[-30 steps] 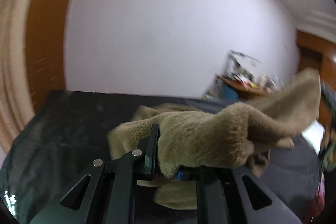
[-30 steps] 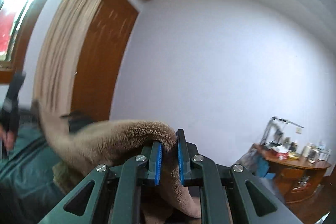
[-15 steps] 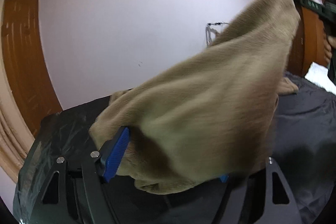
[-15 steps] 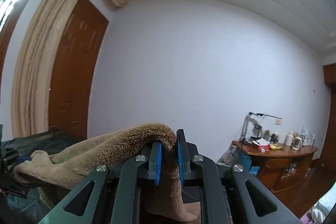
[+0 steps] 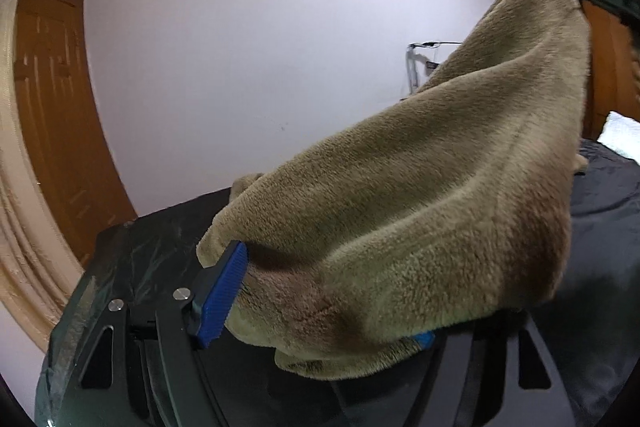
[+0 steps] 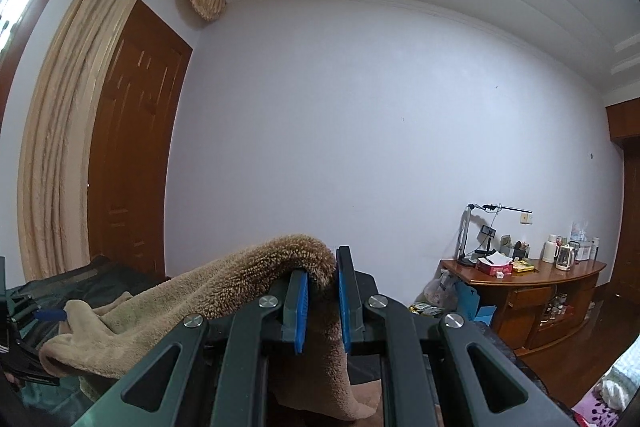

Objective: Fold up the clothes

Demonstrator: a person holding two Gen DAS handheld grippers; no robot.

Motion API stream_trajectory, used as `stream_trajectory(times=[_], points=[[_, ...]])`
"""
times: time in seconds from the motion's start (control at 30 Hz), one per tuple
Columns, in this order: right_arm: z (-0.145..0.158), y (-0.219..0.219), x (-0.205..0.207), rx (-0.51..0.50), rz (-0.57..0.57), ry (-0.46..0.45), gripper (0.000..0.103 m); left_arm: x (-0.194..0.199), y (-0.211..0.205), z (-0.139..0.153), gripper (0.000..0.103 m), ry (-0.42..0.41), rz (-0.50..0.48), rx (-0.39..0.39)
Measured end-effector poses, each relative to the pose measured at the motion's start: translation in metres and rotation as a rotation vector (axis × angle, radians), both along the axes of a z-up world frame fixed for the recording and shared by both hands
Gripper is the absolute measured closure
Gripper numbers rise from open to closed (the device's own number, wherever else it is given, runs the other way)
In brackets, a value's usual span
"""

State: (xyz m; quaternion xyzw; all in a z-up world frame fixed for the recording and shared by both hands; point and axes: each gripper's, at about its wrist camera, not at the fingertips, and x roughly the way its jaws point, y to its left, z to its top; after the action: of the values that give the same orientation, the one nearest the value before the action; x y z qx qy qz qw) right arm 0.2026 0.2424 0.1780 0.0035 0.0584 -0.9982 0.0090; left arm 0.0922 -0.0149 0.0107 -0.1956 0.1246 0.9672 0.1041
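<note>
Plush tan fleece, the garment, fills most of my left wrist view, stretched from my left hand-held gripper up and away to the right, where my right hand-held gripper holds its far corner high. My left fingers stand wide apart, one blue pad bared on the left and only a sliver of the other showing under the cloth, so the fleece lies draped across them, not pinched. Below and ahead lies a dark sheet over what looks like a bed, and some cloth seems to trail onto it beyond the fold. In my right wrist view, the right hand-held gripper is closed most of the way on a thick ridge of the garment, which runs left and down to my left hand-held gripper and also hangs between and below my fingers. I judge the garment is being held up between both tools, spread for a fold. To do this well I should get a true pinch with the left before pulling taut, keep both corners level, and lower the cloth flat onto the sheet. Off to the right stands a cluttered wooden cabinet, well apart; a door and curtain are left, neither in my way.
</note>
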Motion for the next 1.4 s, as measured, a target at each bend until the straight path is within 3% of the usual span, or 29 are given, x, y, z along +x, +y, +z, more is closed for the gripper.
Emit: stream_trajectory(times=[0.03,0.1,0.13,0.27,0.5,0.87,1.03,1.13,1.27,1.4], points=[[-0.001,0.0,0.001,-0.002,-0.002,0.005,0.09,-0.004,0.002,0.001,0.069,-0.007,0.022,0.002],[-0.002,0.0,0.004,0.0,-0.008,0.017,0.09,-0.01,0.002,0.008,0.087,-0.019,0.061,0.057],[-0.002,-0.001,0.005,0.006,-0.016,0.025,0.09,-0.009,0.0,0.016,0.088,-0.006,0.078,0.09],[0.003,-0.001,0.01,0.05,-0.066,0.061,0.09,0.007,-0.006,0.057,0.091,0.094,0.119,0.188],[0.024,0.014,0.022,-0.02,-0.11,0.136,0.09,0.054,-0.012,0.139,0.091,0.286,0.105,0.333],[0.105,0.004,0.105,-0.014,-0.164,0.468,0.09,0.136,-0.047,0.245,0.091,0.569,0.018,0.471],[0.155,0.001,0.161,-0.015,-0.218,0.643,0.09,0.2,-0.046,0.269,0.089,0.67,-0.076,0.513],[0.181,-0.007,0.191,0.014,-0.256,0.737,0.09,0.228,-0.052,0.261,0.089,0.688,-0.135,0.547],[0.21,-0.019,0.227,0.051,-0.285,0.831,0.09,0.247,-0.047,0.25,0.088,0.65,-0.171,0.556],[0.215,-0.033,0.254,0.09,-0.298,0.882,0.09,0.252,-0.058,0.248,0.088,0.611,-0.166,0.584]])
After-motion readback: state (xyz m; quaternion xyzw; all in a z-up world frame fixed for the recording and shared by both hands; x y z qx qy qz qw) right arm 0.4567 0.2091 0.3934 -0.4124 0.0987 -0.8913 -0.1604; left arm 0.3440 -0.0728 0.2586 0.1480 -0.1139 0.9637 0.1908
